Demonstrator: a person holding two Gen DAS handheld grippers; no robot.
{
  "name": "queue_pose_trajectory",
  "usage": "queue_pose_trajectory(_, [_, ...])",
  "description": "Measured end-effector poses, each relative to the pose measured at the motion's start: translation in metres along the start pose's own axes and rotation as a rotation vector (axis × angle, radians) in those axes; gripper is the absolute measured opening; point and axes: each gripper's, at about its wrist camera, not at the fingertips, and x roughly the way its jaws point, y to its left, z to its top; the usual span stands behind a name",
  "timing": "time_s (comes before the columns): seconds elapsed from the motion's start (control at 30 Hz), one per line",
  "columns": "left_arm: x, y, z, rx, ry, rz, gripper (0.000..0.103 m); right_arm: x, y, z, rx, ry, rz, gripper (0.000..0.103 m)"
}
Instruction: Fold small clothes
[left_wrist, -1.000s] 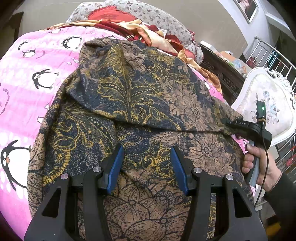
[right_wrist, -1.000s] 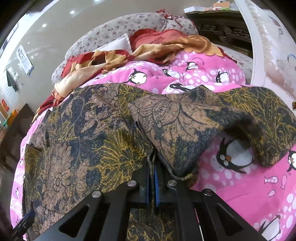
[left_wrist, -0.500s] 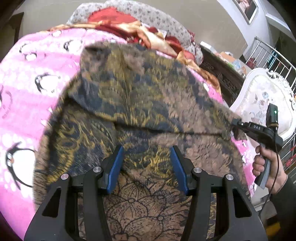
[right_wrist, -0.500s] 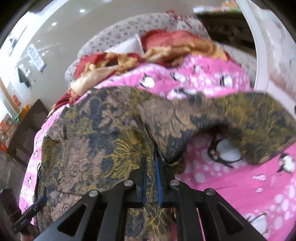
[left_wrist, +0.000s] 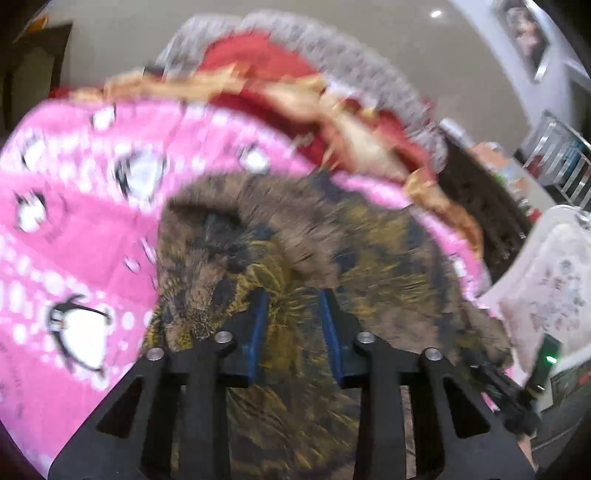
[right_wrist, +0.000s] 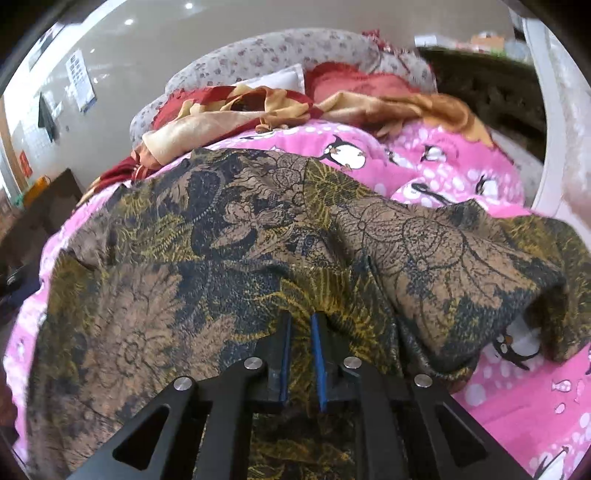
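Patterned garment (right_wrist: 229, 258) lies spread on the pink penguin bedspread (right_wrist: 517, 398), long axis running lower left to upper right. Right tongs (right_wrist: 300, 325) have just been opening; a gap shows, cloth between the pads, released. Left tongs (left_wrist: 293, 295) have been closing, still parted above the cloth. Left view is blurred; garment's near hem is cut off.
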Motion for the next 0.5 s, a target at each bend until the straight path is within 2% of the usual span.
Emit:
queue_pose_trajectory(0.03, [0.010, 0.006, 0.000, -0.008, 0.015, 0.029, 0.027, 0.000, -0.002, -0.001, 0.010, 0.000, -0.023, 0.025])
queue_pose_trajectory(0.1, [0.033, 0.018, -0.003, -0.026, 0.065, 0.060, 0.017, 0.000, -0.007, -0.002, 0.034, -0.001, -0.033, 0.034])
queue_pose_trajectory(0.13, [0.033, 0.021, -0.003, -0.024, 0.040, 0.055, 0.015, -0.001, -0.009, -0.003, 0.048, 0.000, -0.020, 0.034])
queue_pose_trajectory(0.2, [0.034, 0.024, 0.000, -0.053, 0.063, 0.028, 0.015, -0.002, -0.011, -0.004, 0.048, 0.000, -0.019, 0.034])
queue_pose_trajectory(0.27, [0.028, 0.021, 0.003, -0.034, 0.092, 0.015, 0.015, -0.002, -0.009, -0.004, 0.036, 0.001, -0.037, 0.034])
queue_pose_trajectory(0.4, [-0.015, 0.014, -0.007, 0.005, 0.029, -0.038, 0.015, 0.001, -0.002, 0.000, 0.018, 0.000, -0.064, 0.035])
queue_pose_trajectory(0.5, [-0.038, 0.010, -0.026, 0.027, 0.027, -0.037, 0.015, -0.003, 0.001, 0.004, 0.010, 0.014, -0.064, 0.036])
